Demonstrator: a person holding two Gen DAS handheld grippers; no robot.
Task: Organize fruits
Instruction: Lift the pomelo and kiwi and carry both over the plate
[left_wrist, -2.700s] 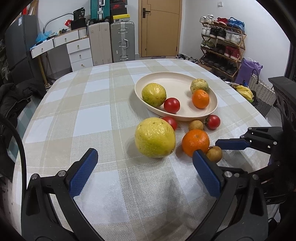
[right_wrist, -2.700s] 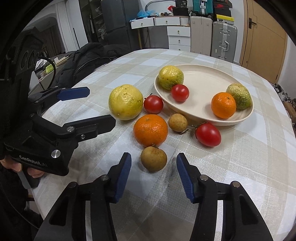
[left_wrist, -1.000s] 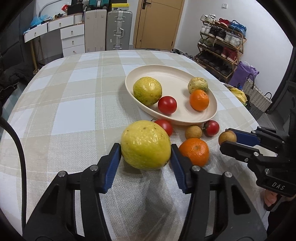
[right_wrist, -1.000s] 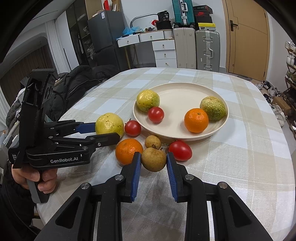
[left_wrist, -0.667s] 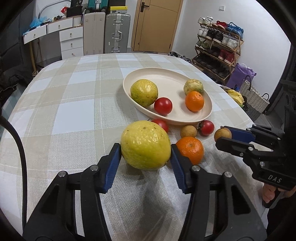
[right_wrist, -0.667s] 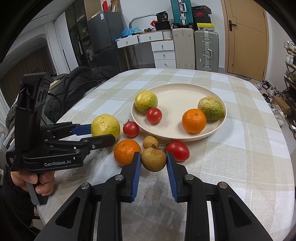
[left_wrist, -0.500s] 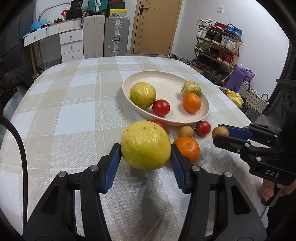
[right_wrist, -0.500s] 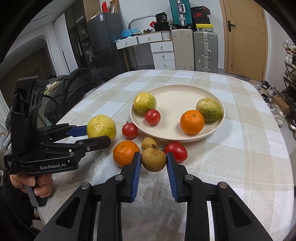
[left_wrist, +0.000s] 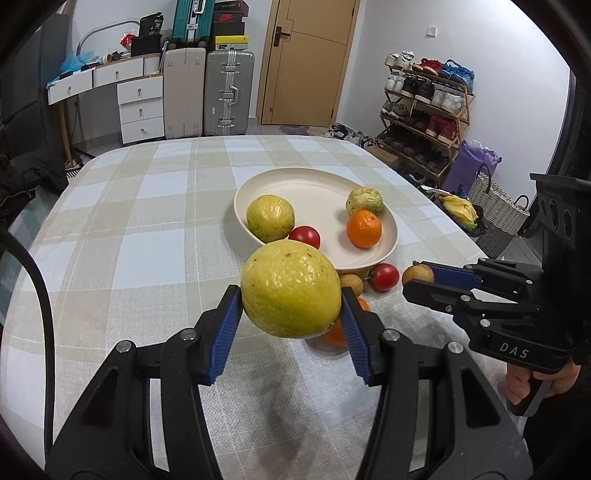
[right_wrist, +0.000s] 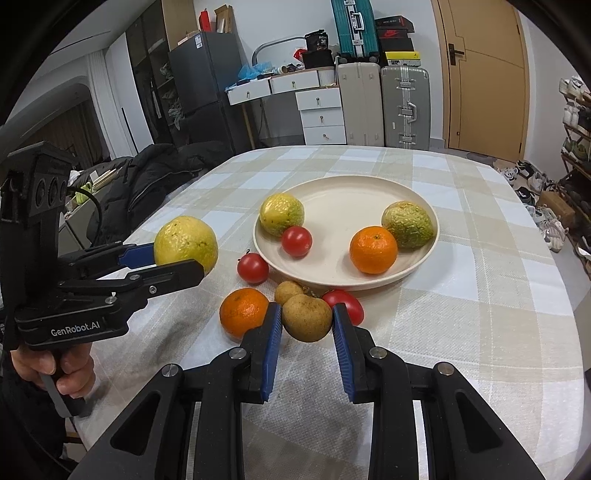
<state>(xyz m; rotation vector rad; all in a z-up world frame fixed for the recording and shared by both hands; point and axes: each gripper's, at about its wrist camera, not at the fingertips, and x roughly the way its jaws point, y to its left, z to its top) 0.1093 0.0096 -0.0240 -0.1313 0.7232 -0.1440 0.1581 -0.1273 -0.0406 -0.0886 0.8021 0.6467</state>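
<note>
My left gripper (left_wrist: 290, 319) is shut on a large yellow citrus (left_wrist: 291, 288) and holds it above the table, short of the cream plate (left_wrist: 317, 188). My right gripper (right_wrist: 304, 332) is shut on a small brown fruit (right_wrist: 307, 316), also lifted. The plate (right_wrist: 343, 195) holds a yellow-green citrus (right_wrist: 281, 215), a tomato (right_wrist: 296, 241), an orange (right_wrist: 373, 250) and a green wrinkled fruit (right_wrist: 408, 224). On the cloth in front of the plate lie an orange (right_wrist: 243, 313), two tomatoes (right_wrist: 252, 268) and another small brown fruit (right_wrist: 287, 291).
The checked tablecloth (left_wrist: 129, 236) covers a rounded table. Its right edge is near a shoe rack (left_wrist: 424, 110) and a basket (left_wrist: 495, 210). A dark coat (right_wrist: 147, 177) lies past the left edge. Suitcases and drawers stand behind.
Both grippers closed on their fruits and lifted them off the cloth. Over the last second both have risen further, and the table fruits sit lower in view.
</note>
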